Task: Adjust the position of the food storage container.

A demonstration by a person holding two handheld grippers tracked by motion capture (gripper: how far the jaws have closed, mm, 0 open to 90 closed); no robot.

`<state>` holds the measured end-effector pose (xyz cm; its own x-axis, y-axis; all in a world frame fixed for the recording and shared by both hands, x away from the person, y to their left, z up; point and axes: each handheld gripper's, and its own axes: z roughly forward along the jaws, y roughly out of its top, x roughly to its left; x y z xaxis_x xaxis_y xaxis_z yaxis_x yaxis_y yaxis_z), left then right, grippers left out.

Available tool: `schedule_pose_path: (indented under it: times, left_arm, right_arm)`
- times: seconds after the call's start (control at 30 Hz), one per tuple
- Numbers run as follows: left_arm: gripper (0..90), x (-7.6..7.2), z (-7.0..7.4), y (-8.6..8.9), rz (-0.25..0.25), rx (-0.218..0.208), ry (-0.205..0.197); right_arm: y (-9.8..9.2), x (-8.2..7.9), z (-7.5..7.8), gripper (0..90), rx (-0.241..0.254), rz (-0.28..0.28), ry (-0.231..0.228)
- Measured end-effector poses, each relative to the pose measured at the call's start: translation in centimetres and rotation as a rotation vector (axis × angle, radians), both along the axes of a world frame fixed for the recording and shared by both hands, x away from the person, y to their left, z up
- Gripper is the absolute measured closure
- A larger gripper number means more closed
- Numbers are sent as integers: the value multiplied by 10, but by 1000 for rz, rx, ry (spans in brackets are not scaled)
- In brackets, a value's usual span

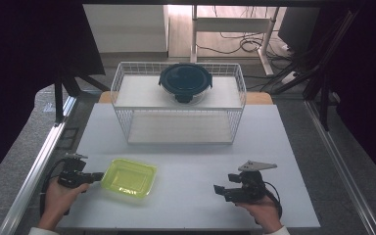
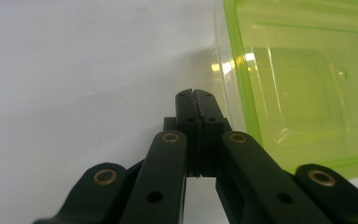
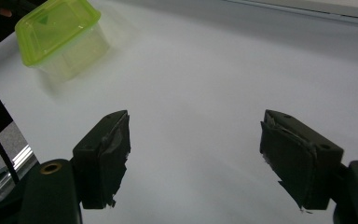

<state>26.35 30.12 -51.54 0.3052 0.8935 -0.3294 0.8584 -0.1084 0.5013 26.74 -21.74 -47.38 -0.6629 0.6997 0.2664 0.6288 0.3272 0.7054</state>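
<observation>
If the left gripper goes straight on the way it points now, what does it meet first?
Probably the yellow-green container: the left gripper, jaws shut, points at its near edge, right beside the rim. Whether they already touch I cannot tell.

the table [image 1: 186,156] has a flat white top — it looks matte and plain. near its front left corner lies a yellow-green plastic container [image 1: 129,177], shallow and rectangular, with its lid on; it rests directly on the white surface. at the back of the table stands a white wire rack [image 1: 178,105] with two levels, and its feet touch the top. on the upper shelf of the rack sits a round glass container with a dark lid [image 1: 185,81] — so it is not directly on the table itself.
</observation>
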Motion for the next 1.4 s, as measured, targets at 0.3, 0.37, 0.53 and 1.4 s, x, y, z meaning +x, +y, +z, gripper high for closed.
schedule_pose_path:
  times: [0.3,0.37,0.53,1.4]
  left_arm:
    - [900,-8,-6,-15,-38,-43,18]
    - [900,-12,-8,-19,-51,-57,17]
    - [900,-14,-8,-30,-78,-71,12]
    - [900,12,-8,-138,-234,-103,-5]
  right_arm:
    - [-1,0,1,241,5,-8,-2]
    - [-2,0,2,241,7,-8,-2]
    - [-3,0,2,236,7,-18,-3]
    - [-8,1,3,218,12,-34,-7]
